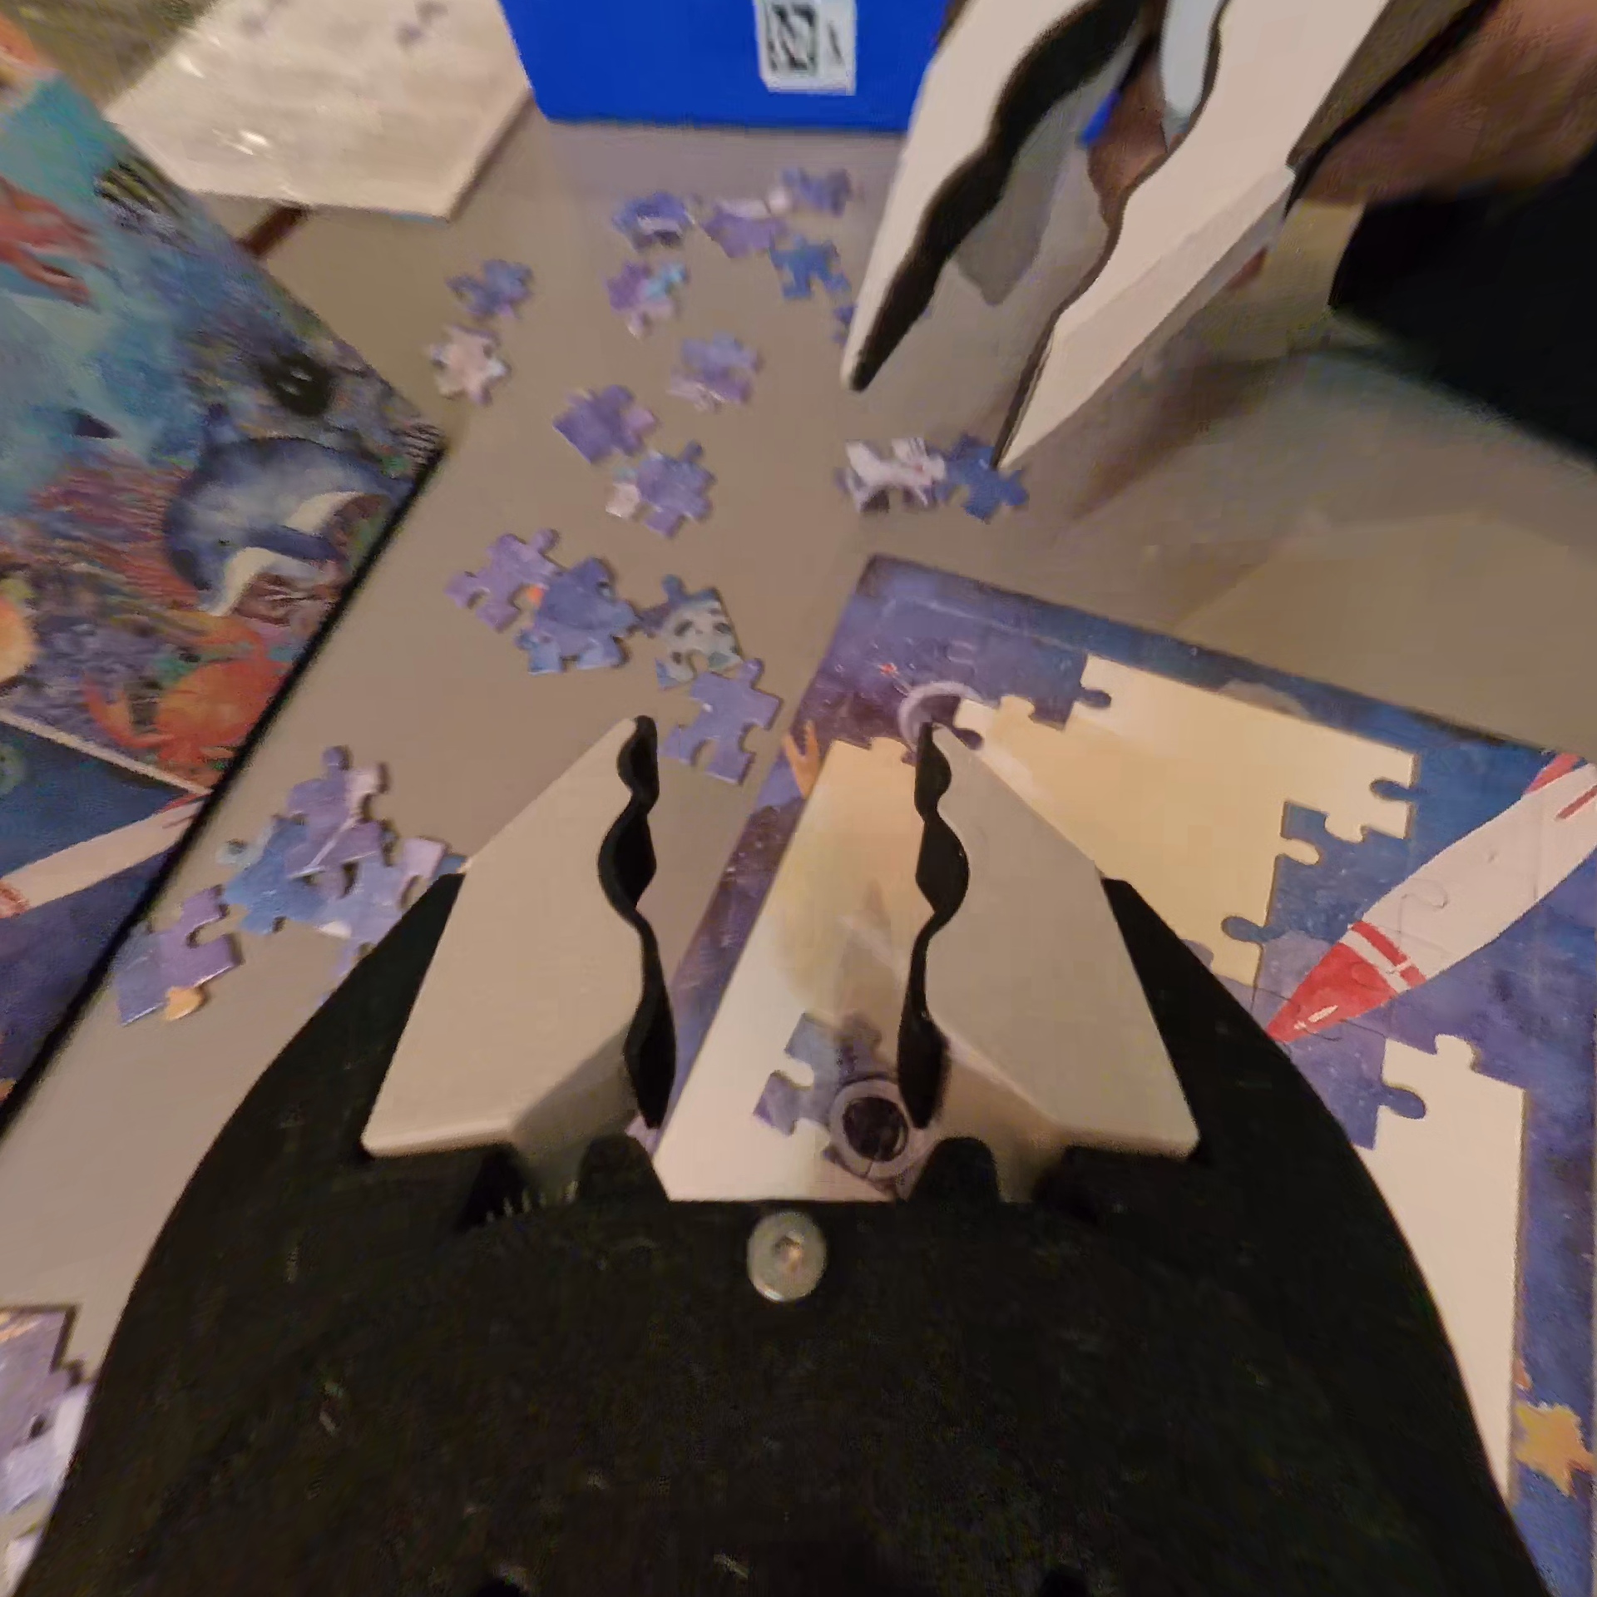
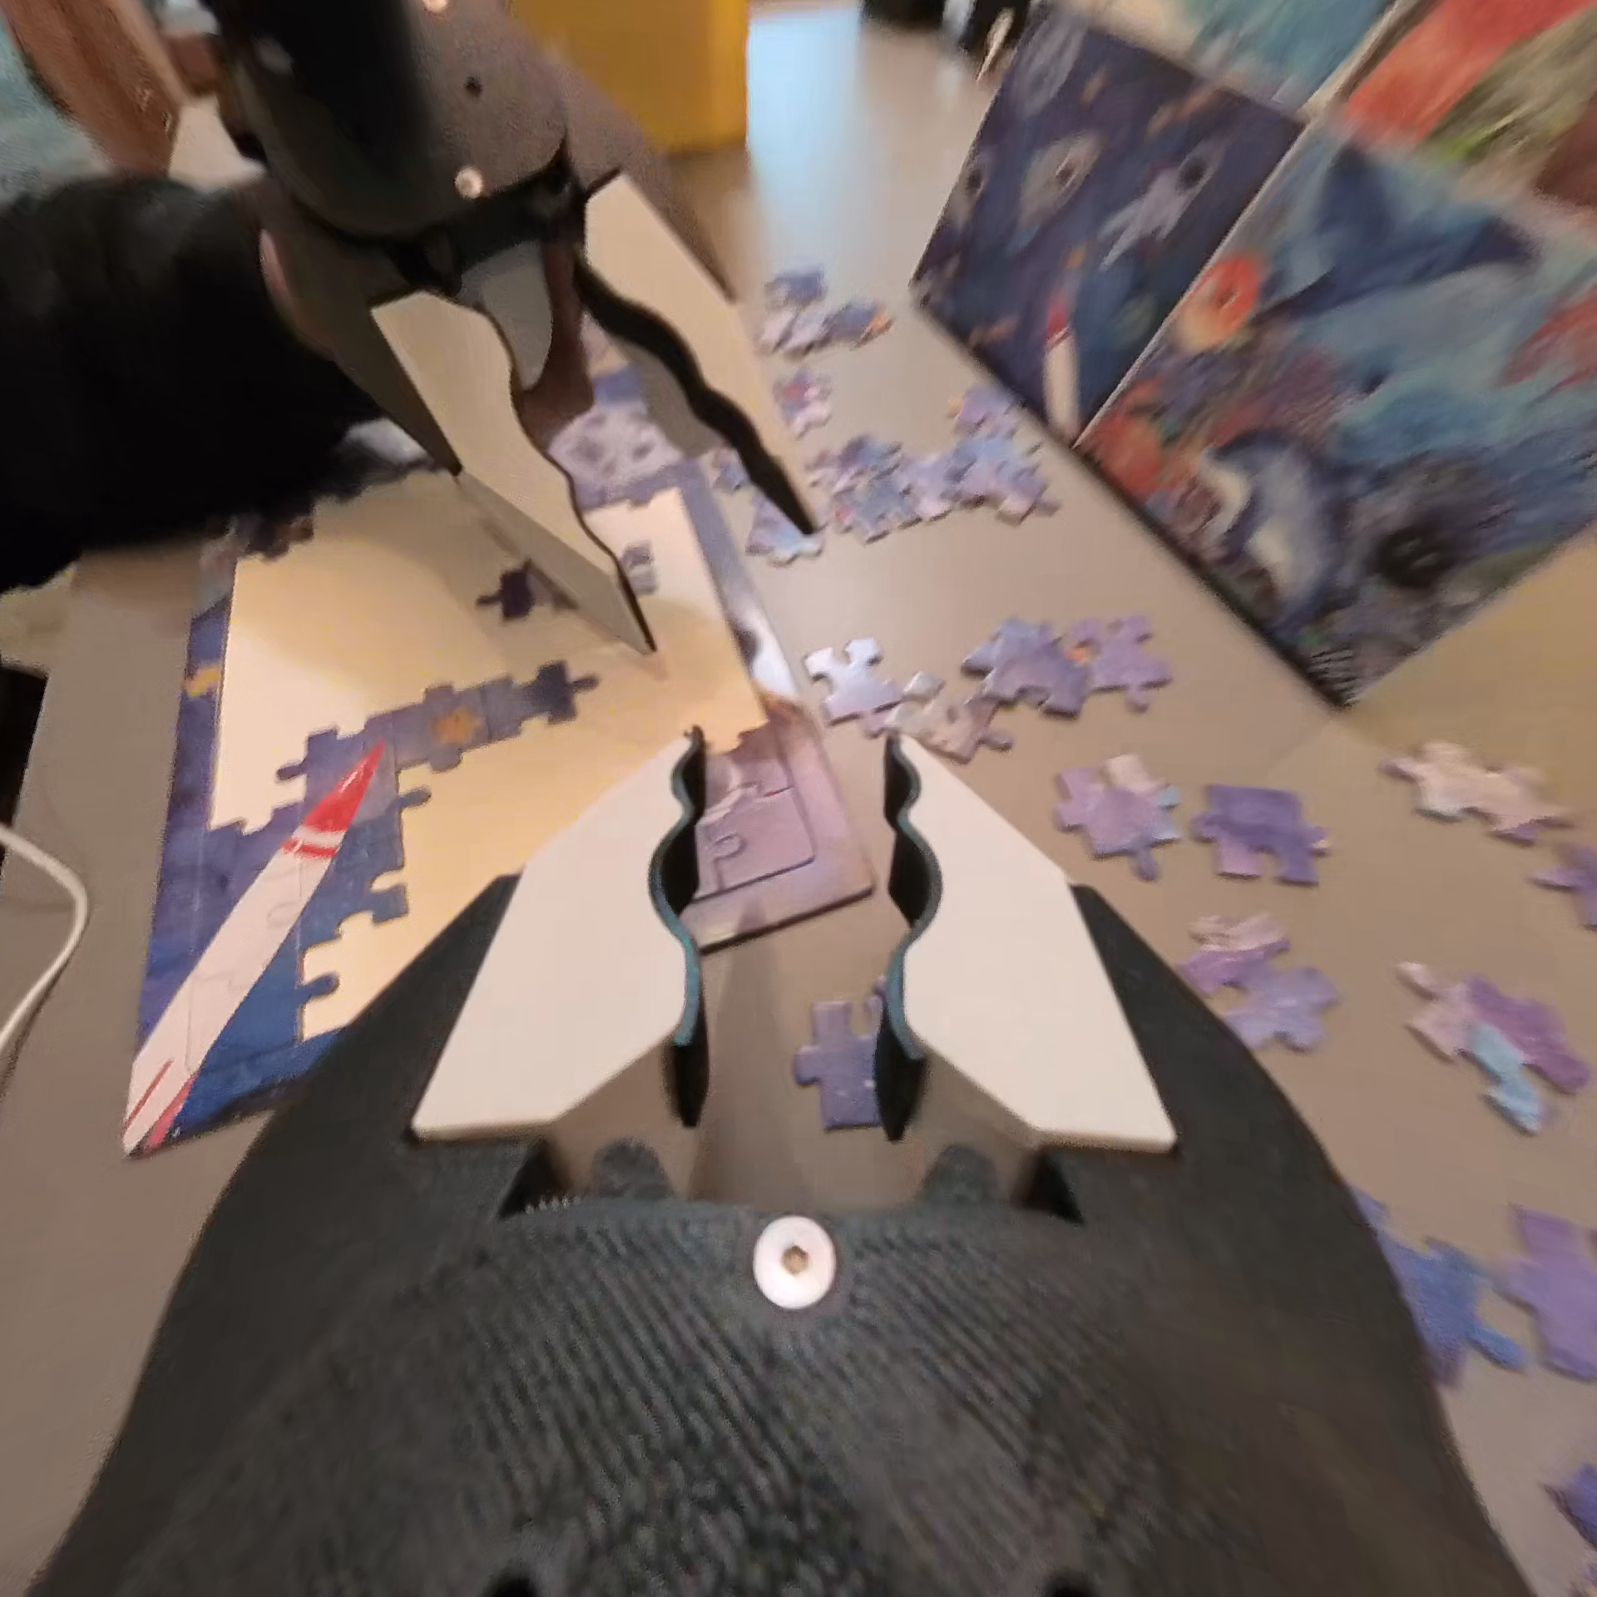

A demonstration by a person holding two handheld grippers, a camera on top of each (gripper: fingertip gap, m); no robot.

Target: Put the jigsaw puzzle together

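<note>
A puzzle tray [image 1: 1210, 778] with a blue border and a partly built rocket picture [image 1: 1426, 907] lies on the grey table. My left gripper [image 1: 786, 739] is open and empty, its right finger over the tray's far left corner, its left finger beside a loose purple piece [image 1: 724, 726]. It also shows in the right wrist view [image 2: 724, 583]. My right gripper [image 2: 795, 747] is open and empty above the tray's near corner [image 2: 778, 864], with a blue piece [image 2: 838, 1063] on the table under it. In the left wrist view the right gripper [image 1: 933, 419] hangs just above two pieces [image 1: 933, 480].
Several loose purple and blue pieces [image 1: 605, 423] lie scattered beside the tray. Colourful puzzle boxes [image 1: 173, 475] stand along one side, also in the right wrist view [image 2: 1339, 432]. A blue box [image 1: 691, 60] and a white board [image 1: 320, 112] are at the back. A white cable [image 2: 43, 951] lies at the left. One gripper's finger ends stand about 8 cm off the other's.
</note>
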